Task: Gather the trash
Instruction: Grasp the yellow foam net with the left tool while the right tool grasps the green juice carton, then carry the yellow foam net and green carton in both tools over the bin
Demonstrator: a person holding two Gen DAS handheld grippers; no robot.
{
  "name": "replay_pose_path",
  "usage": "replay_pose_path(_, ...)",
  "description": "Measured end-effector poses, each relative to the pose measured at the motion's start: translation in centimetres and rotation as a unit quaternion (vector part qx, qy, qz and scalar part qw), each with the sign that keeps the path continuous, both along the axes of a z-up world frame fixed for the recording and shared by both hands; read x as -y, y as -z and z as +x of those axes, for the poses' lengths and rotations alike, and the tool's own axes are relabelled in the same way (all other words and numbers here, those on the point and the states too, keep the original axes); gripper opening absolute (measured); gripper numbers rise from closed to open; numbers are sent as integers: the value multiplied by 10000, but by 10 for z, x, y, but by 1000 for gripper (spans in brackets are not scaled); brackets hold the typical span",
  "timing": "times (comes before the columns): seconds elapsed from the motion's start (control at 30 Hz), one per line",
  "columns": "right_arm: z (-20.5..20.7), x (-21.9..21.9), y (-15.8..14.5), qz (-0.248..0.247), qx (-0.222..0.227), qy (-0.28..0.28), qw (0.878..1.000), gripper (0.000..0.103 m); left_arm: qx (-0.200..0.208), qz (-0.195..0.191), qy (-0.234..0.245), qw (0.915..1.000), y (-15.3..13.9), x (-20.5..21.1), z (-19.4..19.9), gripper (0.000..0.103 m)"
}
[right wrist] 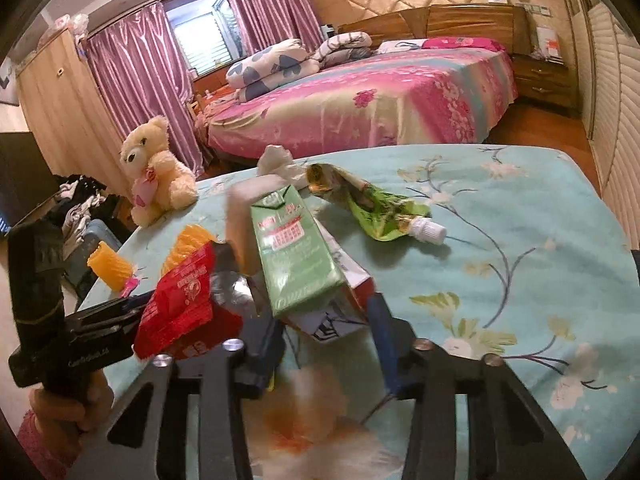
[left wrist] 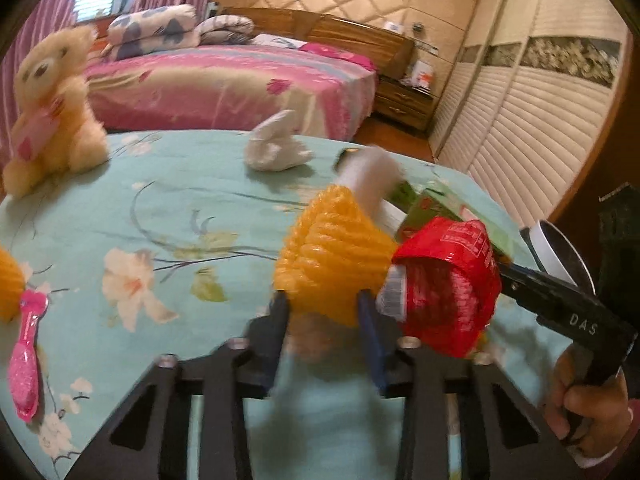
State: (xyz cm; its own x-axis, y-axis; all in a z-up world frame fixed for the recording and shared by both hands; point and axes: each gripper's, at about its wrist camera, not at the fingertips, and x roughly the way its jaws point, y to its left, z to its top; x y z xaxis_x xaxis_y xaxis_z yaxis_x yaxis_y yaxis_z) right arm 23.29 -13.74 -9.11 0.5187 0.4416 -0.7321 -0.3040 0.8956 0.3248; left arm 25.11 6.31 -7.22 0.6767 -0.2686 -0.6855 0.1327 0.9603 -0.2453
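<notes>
My left gripper (left wrist: 322, 300) is shut on an orange foam net sleeve (left wrist: 334, 256), held above the floral table. My right gripper (right wrist: 326, 312) is shut on a green drink carton (right wrist: 298, 248) with a white and red box under it. A red snack wrapper (right wrist: 178, 300) hangs at the right gripper's left finger and shows beside the orange sleeve in the left wrist view (left wrist: 448, 284). The two grippers are close together. A green squeeze pouch (right wrist: 380, 208) with a white cap and a crumpled white tissue (right wrist: 276, 160) lie on the table beyond.
A plush bear (left wrist: 52, 112) sits at the table's far left edge. A second orange foam sleeve (right wrist: 110, 266) and a pink brush (left wrist: 26, 360) lie at the left. A white tissue (left wrist: 276, 148) lies mid-table. A bed (right wrist: 360, 100) stands behind.
</notes>
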Motion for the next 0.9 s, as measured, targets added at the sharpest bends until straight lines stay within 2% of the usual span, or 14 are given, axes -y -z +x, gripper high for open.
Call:
replay_pose_path(0.17,-11,26,-6,27,64,195,9998,39,85,30,227,9997,0,28,-11,19)
replay_pose_path(0.53,-37,108,-14,26,73,984,9951,37,375,-10,576,9976,-15,71,-26,18)
replay_pose_path(0.9,-58,166,-26,24,147,1572,9875,37,385,-107,889,9952,-18,114,-18,18)
